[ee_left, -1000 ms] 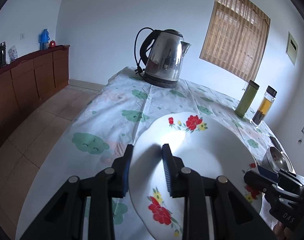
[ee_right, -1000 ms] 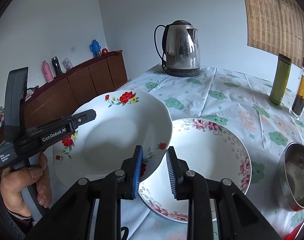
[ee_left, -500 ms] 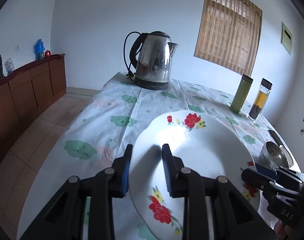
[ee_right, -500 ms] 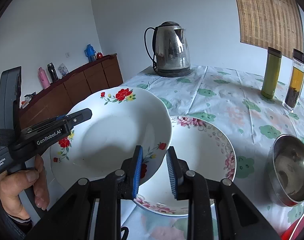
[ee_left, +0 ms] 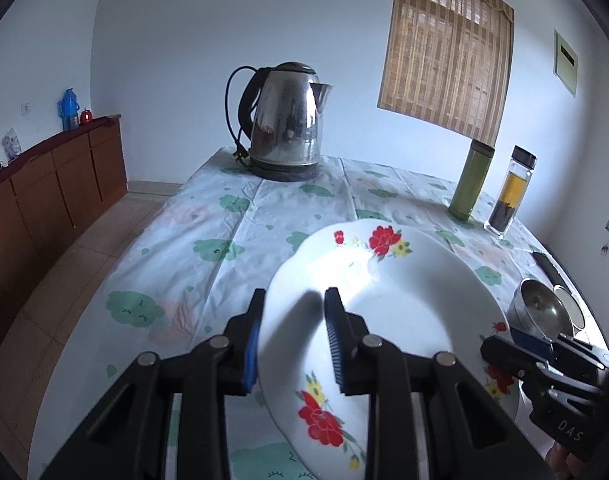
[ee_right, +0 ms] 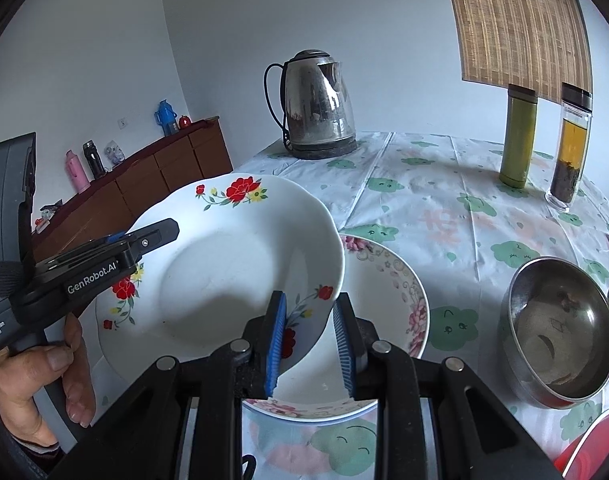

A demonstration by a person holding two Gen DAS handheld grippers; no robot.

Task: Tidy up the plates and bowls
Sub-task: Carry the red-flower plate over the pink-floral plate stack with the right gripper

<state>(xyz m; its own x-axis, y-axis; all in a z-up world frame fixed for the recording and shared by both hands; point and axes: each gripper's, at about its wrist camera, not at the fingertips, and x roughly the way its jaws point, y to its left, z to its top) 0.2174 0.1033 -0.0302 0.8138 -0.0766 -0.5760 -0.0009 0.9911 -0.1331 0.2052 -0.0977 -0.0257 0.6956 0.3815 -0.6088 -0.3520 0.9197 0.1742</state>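
Note:
A white plate with red flowers (ee_right: pixel 224 272) hangs in the air between both grippers, tilted, above a pink-flowered plate (ee_right: pixel 384 300) that lies on the table. My left gripper (ee_left: pixel 292 336) is shut on the red-flowered plate's (ee_left: pixel 404 304) left rim. My right gripper (ee_right: pixel 309 336) straddles the plate's right rim with its jaws around the edge. A steel bowl (ee_right: pixel 560 320) stands to the right on the table.
An electric kettle (ee_right: pixel 316 104) stands at the far side of the table. A green flask (ee_right: pixel 518 136) and a tea bottle (ee_right: pixel 570 148) stand at the back right. A red-lidded container (ee_right: pixel 592 452) lies at the near right. A wooden sideboard (ee_left: pixel 52 184) runs along the left wall.
The red-flowered plate has moved right with both grippers, and now overlaps more of the pink-flowered plate below. Both grips are unchanged.

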